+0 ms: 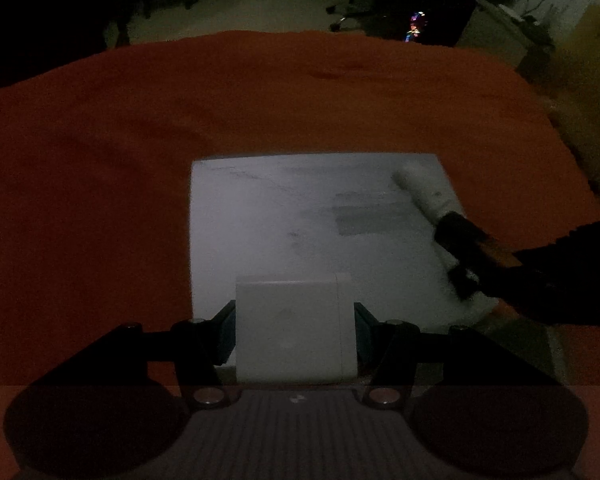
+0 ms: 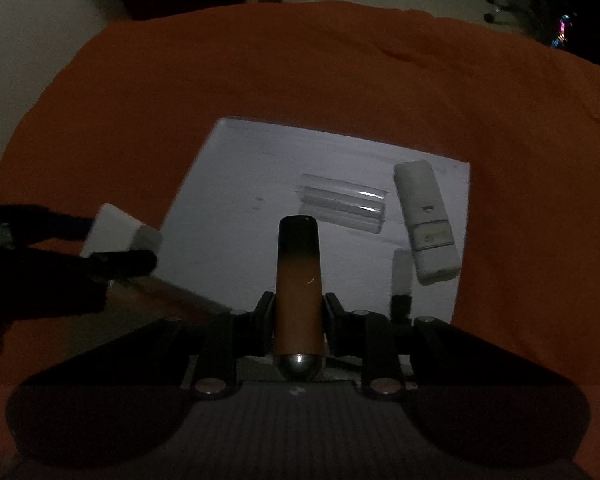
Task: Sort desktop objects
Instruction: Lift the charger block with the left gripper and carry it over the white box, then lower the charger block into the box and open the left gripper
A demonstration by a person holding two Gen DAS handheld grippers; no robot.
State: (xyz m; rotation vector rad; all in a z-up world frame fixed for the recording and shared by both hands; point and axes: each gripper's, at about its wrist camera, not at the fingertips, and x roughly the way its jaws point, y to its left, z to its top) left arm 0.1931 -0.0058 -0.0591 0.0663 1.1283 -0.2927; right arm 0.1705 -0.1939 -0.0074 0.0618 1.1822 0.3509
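My left gripper (image 1: 295, 320) is shut on a white box (image 1: 296, 328) and holds it over the near edge of a white sheet (image 1: 260, 220) lying on the orange cloth (image 1: 100, 160). My right gripper (image 2: 299, 312) is shut on an orange tube with a black tip (image 2: 299, 280) over the same white sheet (image 2: 240, 168). The right wrist view shows a white rectangular device (image 2: 426, 220), a clear plastic case (image 2: 344, 208) and a small white-and-black stick (image 2: 401, 280) lying on the sheet. The left gripper with its white box (image 2: 118, 232) shows at the left.
The orange cloth (image 2: 300, 72) covers the table. The table's far edge (image 1: 300, 34) borders a dark floor with chair legs (image 1: 346, 8). A yellowish box (image 1: 592, 40) stands at the far right. The room is dim.
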